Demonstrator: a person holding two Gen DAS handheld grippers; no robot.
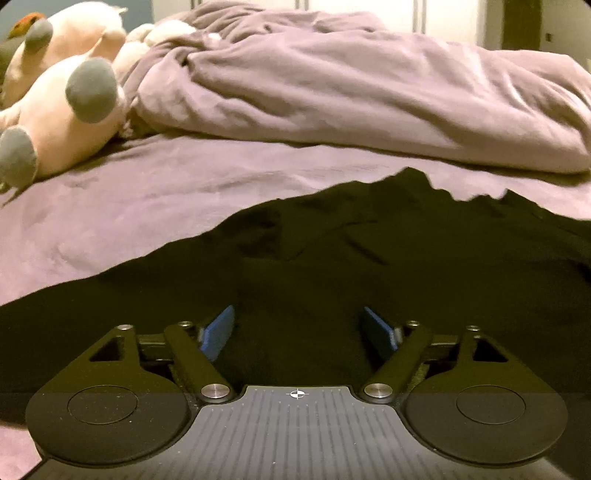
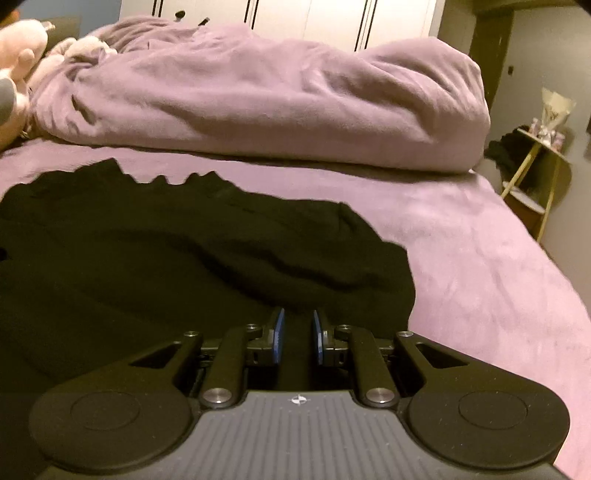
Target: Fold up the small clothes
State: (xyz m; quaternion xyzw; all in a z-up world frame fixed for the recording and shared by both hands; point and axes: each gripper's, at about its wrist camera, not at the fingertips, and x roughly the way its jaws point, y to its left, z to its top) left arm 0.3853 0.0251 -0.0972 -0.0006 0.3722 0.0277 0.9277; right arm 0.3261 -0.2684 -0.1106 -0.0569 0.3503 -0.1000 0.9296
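Left gripper (image 1: 299, 325): jaws wide apart, blue pads (image 1: 219, 332) clear of the cloth; the black garment (image 1: 332, 258) lies between and under them, not pinched.

Right gripper (image 2: 298, 332): jaws nearly together, a narrow gap between the blue pads (image 2: 279, 332) with black cloth in it at the garment's near right edge; whether the pads actually pinch the cloth cannot be told.

Black garment: spread flat and rumpled on the purple bedsheet (image 2: 480, 258), long axis running side to side across the bed, its jagged far edge toward the heaped duvet (image 1: 351, 92).

Left view only: pink plush toy (image 1: 62, 103) with grey feet, at the far left beside the duvet, seen nearly whole; the garment's left edge sloping down to the frame's corner.

Right view only: the garment's right end, the bed's right edge, a small side table (image 2: 535, 166) beyond it, white wardrobe doors (image 2: 295, 18) behind the duvet.
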